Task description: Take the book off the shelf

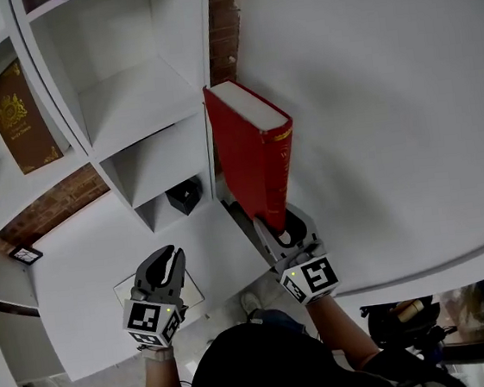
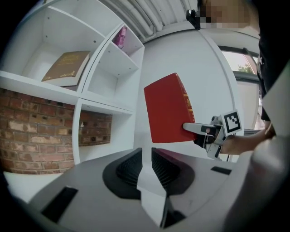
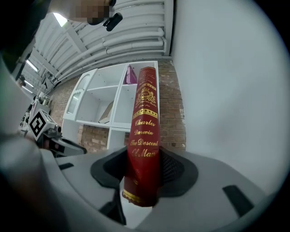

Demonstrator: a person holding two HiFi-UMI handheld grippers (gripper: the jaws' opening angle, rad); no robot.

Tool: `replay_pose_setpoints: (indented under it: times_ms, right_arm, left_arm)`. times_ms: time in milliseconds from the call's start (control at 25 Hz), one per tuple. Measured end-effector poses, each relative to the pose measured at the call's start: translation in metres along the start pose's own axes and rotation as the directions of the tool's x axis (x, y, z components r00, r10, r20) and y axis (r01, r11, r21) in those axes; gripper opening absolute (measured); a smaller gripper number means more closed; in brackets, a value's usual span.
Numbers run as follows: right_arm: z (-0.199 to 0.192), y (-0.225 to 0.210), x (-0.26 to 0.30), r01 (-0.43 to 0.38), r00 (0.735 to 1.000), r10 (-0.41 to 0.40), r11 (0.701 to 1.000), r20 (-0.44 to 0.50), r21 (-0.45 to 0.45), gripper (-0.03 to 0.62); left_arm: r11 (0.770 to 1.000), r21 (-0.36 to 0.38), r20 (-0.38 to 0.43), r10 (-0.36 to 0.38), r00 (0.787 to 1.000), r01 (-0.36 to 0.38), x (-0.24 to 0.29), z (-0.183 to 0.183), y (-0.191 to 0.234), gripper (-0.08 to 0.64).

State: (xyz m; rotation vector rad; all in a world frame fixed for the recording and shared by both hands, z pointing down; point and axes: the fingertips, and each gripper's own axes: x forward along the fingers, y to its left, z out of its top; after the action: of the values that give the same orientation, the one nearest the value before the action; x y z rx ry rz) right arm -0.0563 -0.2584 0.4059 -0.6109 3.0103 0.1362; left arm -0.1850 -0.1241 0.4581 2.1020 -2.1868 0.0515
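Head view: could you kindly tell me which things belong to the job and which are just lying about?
Job: red Darwin book, right claw gripping it, white shelf unit.
Lying about: brown book, black box, idle left claw.

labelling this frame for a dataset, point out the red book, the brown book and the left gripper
red book [image 1: 239,154], head view, on its front cover
brown book [image 1: 21,118], head view, middle of its cover
left gripper [image 1: 170,259], head view, midway between its fingertips
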Motion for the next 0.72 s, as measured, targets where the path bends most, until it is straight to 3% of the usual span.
replay_pose_setpoints:
  times_ms: [720]
  right_arm:
    - [-0.057,-0.018,-0.050,0.081,0.993,-0.077,0.996,-0.087,0.042,0.192]
  left_arm:
    - [0.989,0.024,-0.077,-0.144,0.987,0.146,0.041,-0.031,-0.046,0.057]
